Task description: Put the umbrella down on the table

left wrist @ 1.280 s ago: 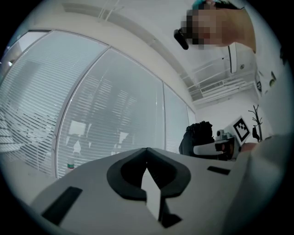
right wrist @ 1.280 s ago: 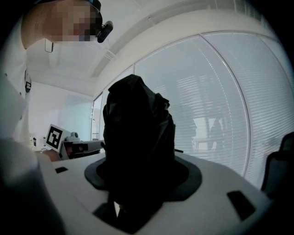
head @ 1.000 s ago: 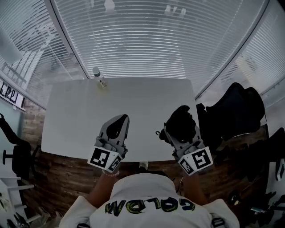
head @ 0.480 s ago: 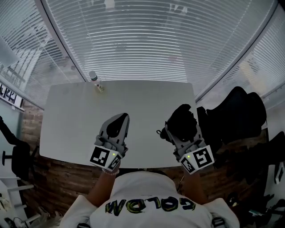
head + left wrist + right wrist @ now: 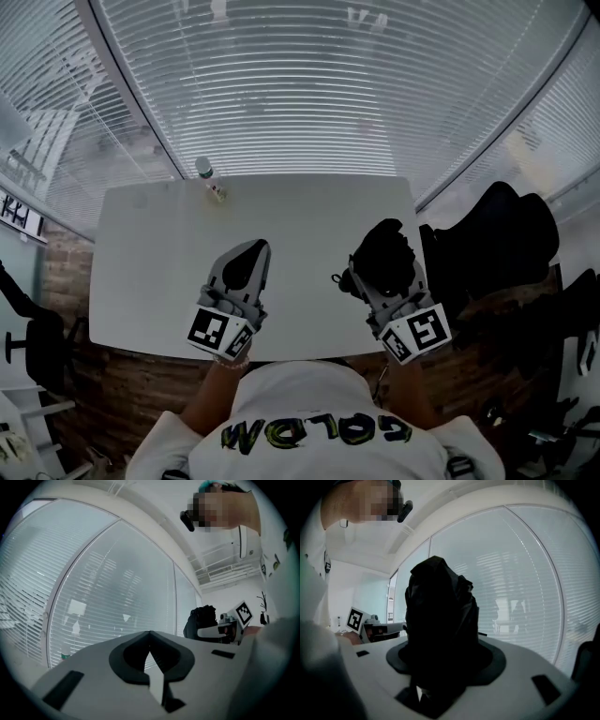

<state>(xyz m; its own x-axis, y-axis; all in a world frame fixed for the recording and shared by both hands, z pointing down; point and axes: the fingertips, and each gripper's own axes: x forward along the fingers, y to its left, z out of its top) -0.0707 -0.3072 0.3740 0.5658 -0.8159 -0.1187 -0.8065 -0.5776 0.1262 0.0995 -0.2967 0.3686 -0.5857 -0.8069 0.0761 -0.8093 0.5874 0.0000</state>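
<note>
A folded black umbrella (image 5: 382, 255) sits bunched between the jaws of my right gripper (image 5: 379, 264), which is shut on it above the right part of the white table (image 5: 150, 253). In the right gripper view the umbrella (image 5: 440, 620) fills the jaws and hides the fingertips. My left gripper (image 5: 255, 251) hovers over the table's near middle, its jaws closed tip to tip with nothing held. The left gripper view shows its tips (image 5: 150, 633) meeting, with the umbrella (image 5: 202, 618) off to the right.
A small bottle (image 5: 208, 174) stands at the table's far edge, left of centre. A black chair with dark cloth on it (image 5: 497, 234) stands close to the table's right side. Slatted blinds cover the windows beyond.
Both grippers have come a little further over the table, and the table's near edge now lies lower in the head view. The umbrella stays in the right gripper.
</note>
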